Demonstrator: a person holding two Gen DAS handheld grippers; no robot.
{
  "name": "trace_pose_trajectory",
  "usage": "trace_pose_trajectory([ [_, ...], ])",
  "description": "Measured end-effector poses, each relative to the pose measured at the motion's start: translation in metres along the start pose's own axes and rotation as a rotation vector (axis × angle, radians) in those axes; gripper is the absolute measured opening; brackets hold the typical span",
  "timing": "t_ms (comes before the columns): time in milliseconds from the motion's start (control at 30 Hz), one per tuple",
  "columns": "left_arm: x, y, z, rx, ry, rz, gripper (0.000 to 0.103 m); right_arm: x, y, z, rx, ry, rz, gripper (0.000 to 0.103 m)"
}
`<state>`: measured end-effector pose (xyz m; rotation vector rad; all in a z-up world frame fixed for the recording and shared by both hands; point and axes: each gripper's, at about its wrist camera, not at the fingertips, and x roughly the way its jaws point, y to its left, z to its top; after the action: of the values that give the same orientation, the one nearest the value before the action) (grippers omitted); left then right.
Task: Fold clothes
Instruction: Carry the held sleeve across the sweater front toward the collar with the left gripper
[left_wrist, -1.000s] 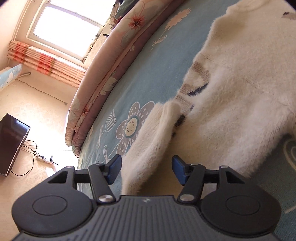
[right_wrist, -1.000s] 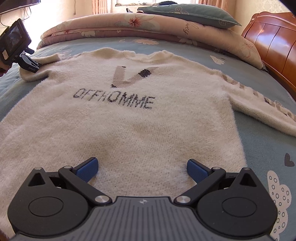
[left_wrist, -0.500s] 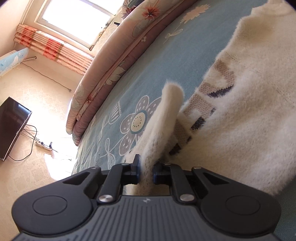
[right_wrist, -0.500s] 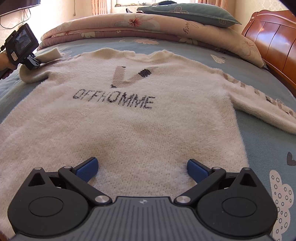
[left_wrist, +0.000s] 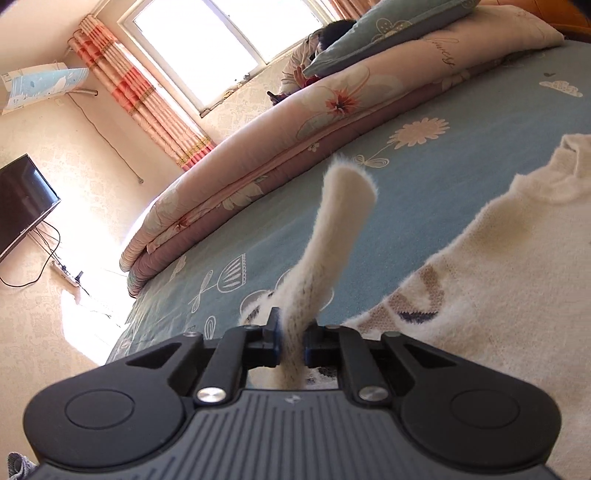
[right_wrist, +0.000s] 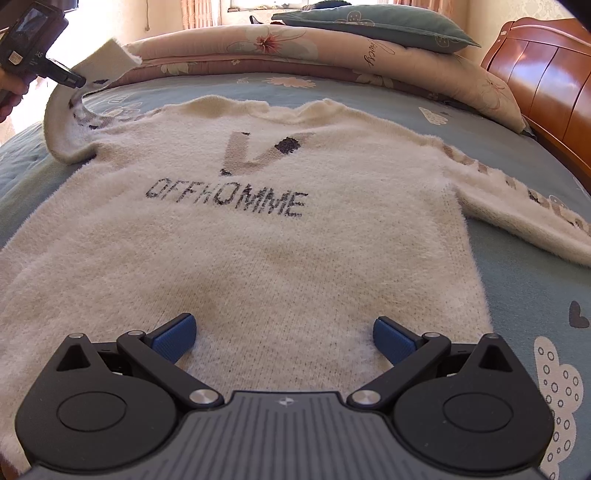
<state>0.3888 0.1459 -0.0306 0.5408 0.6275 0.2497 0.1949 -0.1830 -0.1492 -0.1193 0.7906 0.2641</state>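
A fluffy cream sweater (right_wrist: 258, 251) with a "V" and "OFFHOMME" lettering lies face up on the blue bed; its body also shows in the left wrist view (left_wrist: 498, 295). My left gripper (left_wrist: 291, 341) is shut on the sweater's left sleeve (left_wrist: 332, 236), near the cuff, and holds it lifted off the bed. It shows in the right wrist view (right_wrist: 70, 79) at the far left with the cuff (right_wrist: 105, 61) raised. My right gripper (right_wrist: 284, 338) is open and empty, just above the sweater's lower hem. The right sleeve (right_wrist: 517, 210) lies stretched out flat.
A rolled floral quilt (right_wrist: 314, 48) and a teal pillow (right_wrist: 369, 22) lie along the far side of the bed. A wooden headboard (right_wrist: 546, 85) stands at right. A TV (left_wrist: 22, 199) and a power strip (left_wrist: 68, 275) are past the bed's left edge.
My left gripper closed on the left sleeve and has lifted it up off the bed; the cuff now stands in the air. My right gripper has stayed open and nearly still.
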Motion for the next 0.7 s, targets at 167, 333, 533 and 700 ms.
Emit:
trace_pose_trajectory([
  [167,-0.017,-0.002,0.030,-0.087,-0.050,-0.058,0.009,-0.003,-0.001,0.000,0.003,0.000,0.006,0.103],
  [333,-0.029,-0.020,0.053,-0.093,-0.096,-0.100,0.009,-0.007,-0.001,0.001,0.007,-0.011,0.017,0.103],
  [533,-0.041,-0.048,0.074,-0.089,-0.143,-0.162,0.009,-0.012,-0.004,0.002,0.025,-0.023,0.029,0.103],
  [700,-0.046,-0.071,0.084,-0.099,-0.166,-0.212,0.009,-0.014,-0.005,0.003,0.033,-0.031,0.035,0.103],
])
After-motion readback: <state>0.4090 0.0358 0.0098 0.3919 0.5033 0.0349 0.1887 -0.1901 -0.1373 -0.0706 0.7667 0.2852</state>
